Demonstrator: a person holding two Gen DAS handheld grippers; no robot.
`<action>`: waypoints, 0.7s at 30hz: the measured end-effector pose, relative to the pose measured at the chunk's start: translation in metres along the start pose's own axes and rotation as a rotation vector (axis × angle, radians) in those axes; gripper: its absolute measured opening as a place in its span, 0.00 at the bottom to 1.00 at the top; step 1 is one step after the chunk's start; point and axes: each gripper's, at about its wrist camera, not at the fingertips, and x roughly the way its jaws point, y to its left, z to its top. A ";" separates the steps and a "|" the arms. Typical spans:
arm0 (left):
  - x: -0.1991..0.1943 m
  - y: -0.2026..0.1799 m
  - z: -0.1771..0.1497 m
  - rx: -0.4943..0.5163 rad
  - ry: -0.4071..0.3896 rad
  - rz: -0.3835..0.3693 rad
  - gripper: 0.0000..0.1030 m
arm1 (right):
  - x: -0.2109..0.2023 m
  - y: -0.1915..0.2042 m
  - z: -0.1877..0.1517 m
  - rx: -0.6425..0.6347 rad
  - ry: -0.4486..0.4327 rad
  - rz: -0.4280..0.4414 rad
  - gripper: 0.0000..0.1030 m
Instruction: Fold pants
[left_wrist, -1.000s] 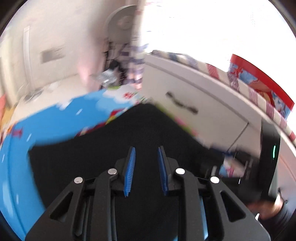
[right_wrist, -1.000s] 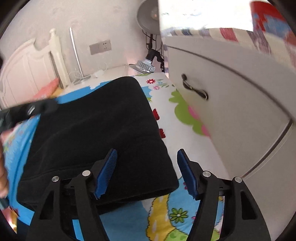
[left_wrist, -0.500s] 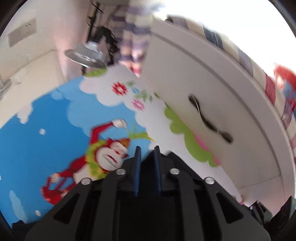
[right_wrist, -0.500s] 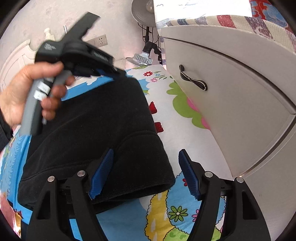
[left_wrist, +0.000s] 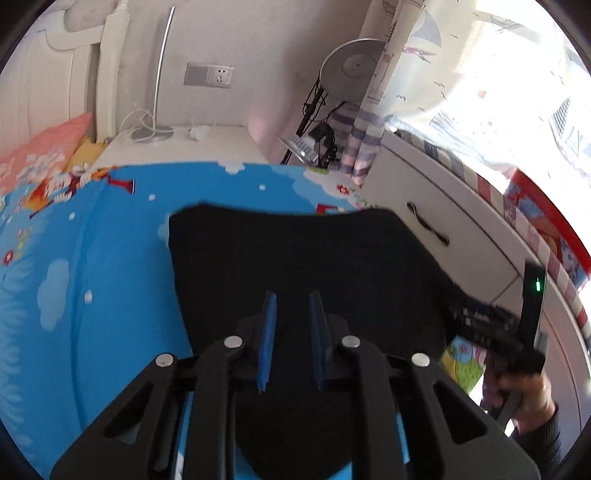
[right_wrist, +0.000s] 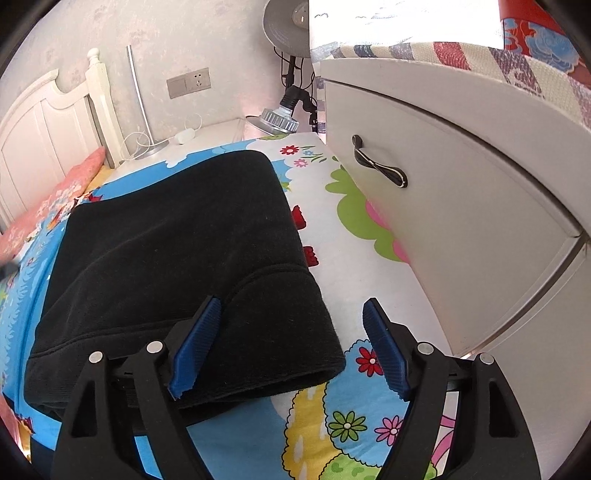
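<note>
Black pants (right_wrist: 177, 236) lie folded in a thick rectangle on the cartoon-print bedsheet (right_wrist: 354, 266). My right gripper (right_wrist: 291, 301) hovers at their near right corner. Its jaws are opening: one pad is over the cloth, the other over the sheet, and neither presses on anything. In the left wrist view the pants (left_wrist: 314, 251) spread flat under my left gripper (left_wrist: 292, 293). Its blue pads stand a narrow gap apart and no cloth is bunched between them. A hand (left_wrist: 528, 395) holds the right gripper at the pants' right edge.
A white drawer cabinet (right_wrist: 461, 192) with a dark handle stands close along the bed's right side. Beyond the bed are a white bedside table (left_wrist: 177, 144) with a lamp base, a white headboard (right_wrist: 44, 140) and a pink pillow (right_wrist: 70, 188).
My left gripper swung out to the pants' far edge, narrowing its jaws, then came back over the near part of the pants. The right gripper's jaws widened while it stayed put.
</note>
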 end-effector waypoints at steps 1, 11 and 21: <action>-0.002 -0.001 -0.023 -0.010 0.021 0.015 0.17 | -0.001 0.000 0.002 0.006 -0.001 -0.004 0.71; 0.012 -0.001 -0.083 -0.052 0.070 0.023 0.18 | -0.063 0.088 0.008 -0.110 -0.125 0.154 0.71; -0.022 0.015 -0.073 -0.078 0.041 -0.010 0.19 | -0.022 0.127 -0.034 -0.249 0.015 0.089 0.72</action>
